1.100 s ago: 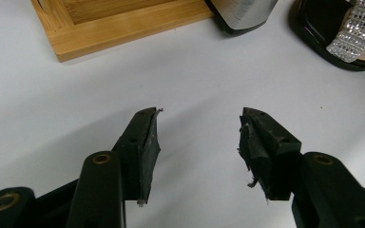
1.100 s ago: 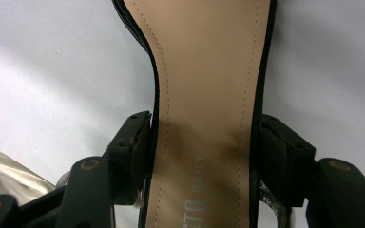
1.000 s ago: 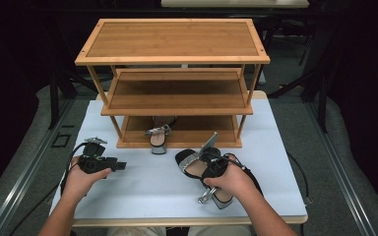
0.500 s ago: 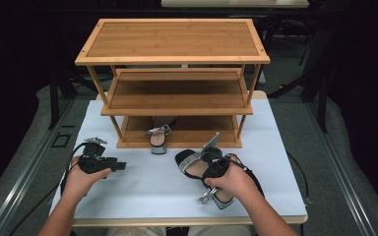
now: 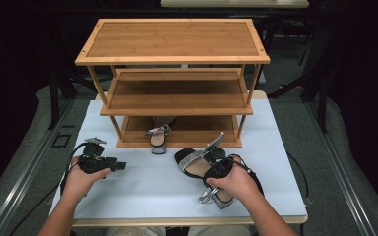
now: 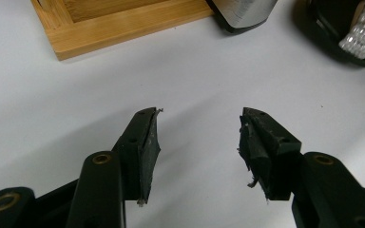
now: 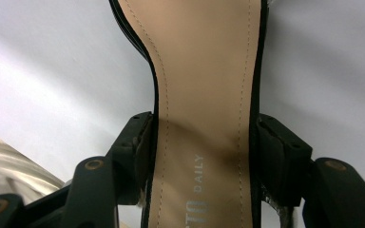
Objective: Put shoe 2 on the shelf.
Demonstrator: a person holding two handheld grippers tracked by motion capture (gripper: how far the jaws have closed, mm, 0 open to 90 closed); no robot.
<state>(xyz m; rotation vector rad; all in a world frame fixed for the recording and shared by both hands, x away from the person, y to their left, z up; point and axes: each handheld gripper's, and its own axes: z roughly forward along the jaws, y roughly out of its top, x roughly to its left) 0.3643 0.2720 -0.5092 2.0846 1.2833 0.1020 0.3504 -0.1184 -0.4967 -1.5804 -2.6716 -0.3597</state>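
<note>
r. gripper point(image 7: 202, 142) clamps black sandal point(image 5: 197, 164) across its waist; fingers point(image 7: 135, 147) press both insole edges. sandal lies on white desk point(image 5: 152, 191), in front of wooden rack point(image 5: 177, 98). l. gripper point(image 6: 197, 142) fingers spread, nothing between, low over desk. 2nd sandal point(image 5: 158, 137) at rack's bottom shelf.
</note>
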